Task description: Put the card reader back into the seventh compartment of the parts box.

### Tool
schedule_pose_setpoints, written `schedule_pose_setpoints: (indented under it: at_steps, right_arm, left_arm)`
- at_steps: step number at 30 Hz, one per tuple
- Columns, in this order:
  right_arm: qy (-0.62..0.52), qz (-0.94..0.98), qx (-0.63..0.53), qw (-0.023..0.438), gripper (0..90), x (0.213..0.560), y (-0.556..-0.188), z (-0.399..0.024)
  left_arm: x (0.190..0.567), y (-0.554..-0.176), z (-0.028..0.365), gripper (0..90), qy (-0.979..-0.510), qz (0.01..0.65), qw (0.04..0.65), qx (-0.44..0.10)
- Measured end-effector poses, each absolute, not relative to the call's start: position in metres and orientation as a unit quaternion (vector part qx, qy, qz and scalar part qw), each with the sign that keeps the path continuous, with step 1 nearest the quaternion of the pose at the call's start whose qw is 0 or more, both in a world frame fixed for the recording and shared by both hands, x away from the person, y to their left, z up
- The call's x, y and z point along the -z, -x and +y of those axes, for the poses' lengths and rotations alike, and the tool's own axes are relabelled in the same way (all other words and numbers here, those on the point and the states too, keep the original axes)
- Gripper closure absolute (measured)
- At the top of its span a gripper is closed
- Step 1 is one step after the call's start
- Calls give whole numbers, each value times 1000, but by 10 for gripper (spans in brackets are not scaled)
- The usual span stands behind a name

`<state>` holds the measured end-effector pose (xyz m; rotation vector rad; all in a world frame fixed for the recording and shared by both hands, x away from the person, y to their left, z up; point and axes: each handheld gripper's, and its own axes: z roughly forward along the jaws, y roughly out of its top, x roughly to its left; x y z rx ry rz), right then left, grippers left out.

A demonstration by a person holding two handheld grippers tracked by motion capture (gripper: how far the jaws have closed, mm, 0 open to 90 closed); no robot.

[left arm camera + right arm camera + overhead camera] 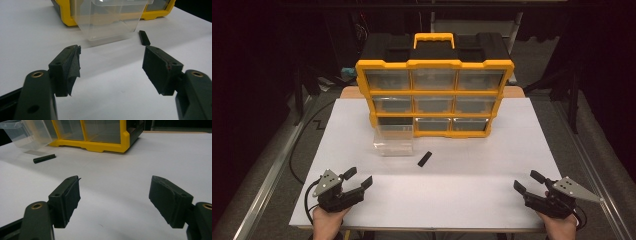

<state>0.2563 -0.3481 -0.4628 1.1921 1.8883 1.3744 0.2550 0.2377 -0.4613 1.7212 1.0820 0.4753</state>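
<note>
The white surface [472, 200] carries everything here. At its far side stands a yellow organizer [434, 97] with a black back and a yellow handle on top, upright, its front showing three rows of clear drawers. The bottom-left slot is open and dark — its clear drawer [393, 141] sits pulled out on the surface just in front of that slot, touching or nearly touching the organizer's lower edge. In the left tool's view the drawer [110, 20] looks bare inside, as far as the clear walls let one tell.

The left tool [354, 178] rests at the near left corner of the surface, held in a hand [328, 222] at the bottom edge; its jaws stand wide apart with nothing between them, pointing toward the drawer. The right tool [526, 182] sits at the near right corner in the other hand [560, 227], jaws likewise spread wide and bare.

Smallest of all is a short black stick [425, 159] — it lies flat on the surface just to the right of the drawer, near it but apart, well ahead of both tools. It also shows beyond the left tool's right jaw [144, 37] and far left in the right tool's view [44, 158].
</note>
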Motion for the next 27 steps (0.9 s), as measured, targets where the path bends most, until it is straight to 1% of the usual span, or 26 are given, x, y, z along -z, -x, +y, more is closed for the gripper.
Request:
schedule_pose_setpoints:
  at_steps: [27]
  right_arm:
    - [-441, 690, -514, 255, 247, 462, -256, -348]
  left_arm:
    - [462, -255, 237, 311, -715, 447, 500, -197]
